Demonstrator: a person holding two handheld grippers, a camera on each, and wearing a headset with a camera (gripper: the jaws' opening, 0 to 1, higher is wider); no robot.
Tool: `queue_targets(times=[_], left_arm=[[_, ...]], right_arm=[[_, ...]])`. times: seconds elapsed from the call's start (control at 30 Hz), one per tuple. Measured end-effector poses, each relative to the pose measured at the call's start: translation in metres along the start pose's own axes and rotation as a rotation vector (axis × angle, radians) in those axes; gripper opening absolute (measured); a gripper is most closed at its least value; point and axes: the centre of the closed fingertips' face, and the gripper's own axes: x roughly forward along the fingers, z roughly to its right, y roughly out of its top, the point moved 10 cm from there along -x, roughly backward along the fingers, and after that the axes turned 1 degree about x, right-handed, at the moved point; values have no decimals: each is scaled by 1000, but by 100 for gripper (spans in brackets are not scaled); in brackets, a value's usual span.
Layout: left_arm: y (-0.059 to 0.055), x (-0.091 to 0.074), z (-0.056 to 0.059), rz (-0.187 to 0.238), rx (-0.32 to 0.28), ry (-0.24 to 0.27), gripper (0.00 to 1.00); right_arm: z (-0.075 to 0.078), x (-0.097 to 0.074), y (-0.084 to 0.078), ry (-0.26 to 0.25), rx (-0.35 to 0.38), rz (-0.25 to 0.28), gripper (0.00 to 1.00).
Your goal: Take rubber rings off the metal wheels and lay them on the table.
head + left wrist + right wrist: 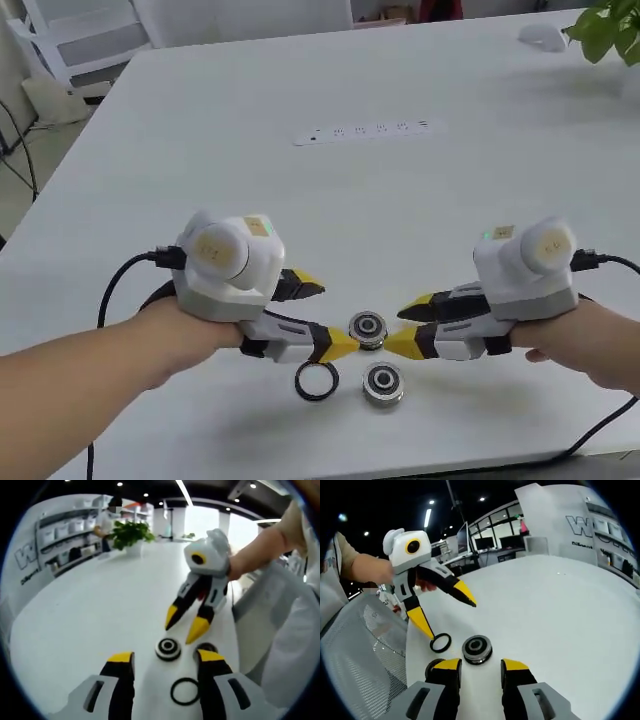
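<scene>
On the white desk (pixel 420 210), near its front edge, the left tool (pixel 333 315) and right tool (pixel 398 328) face each other, both with jaws apart and empty. Between their tips sits a metal wheel (pixel 367 327), apparently with its dark rubber on. A second wheel (pixel 382 383) lies nearer, beside a loose rubber ring (pixel 316 380). Best to pin the middle wheel with one tool and pinch only the rubber's edge with the other, peeling slowly.

Bright even overhead light, soft shadows on the white table (pixel 420 200), gripper views fisheye-bent, slightly blurred
</scene>
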Motion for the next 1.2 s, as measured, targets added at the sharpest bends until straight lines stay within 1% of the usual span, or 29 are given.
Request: queue_targets(times=[0.13, 0.33, 0.67, 0.8, 1.2], left_arm=[[0, 5, 0, -3, 1, -6, 49], [-1, 13, -1, -13, -1, -15, 44], [-1, 24, 1, -9, -8, -29, 37], [-2, 28, 2, -15, -7, -34, 35], [-4, 36, 3, -17, -7, -40, 24]], right_arm=[[-1, 3, -1, 3, -18, -9, 27], [0, 7, -2, 6, -26, -7, 23], [-1, 9, -3, 11, -33, -2, 18], [-1, 10, -3, 11, -41, 1, 17], [-1, 11, -4, 15, -52, 12, 14]])
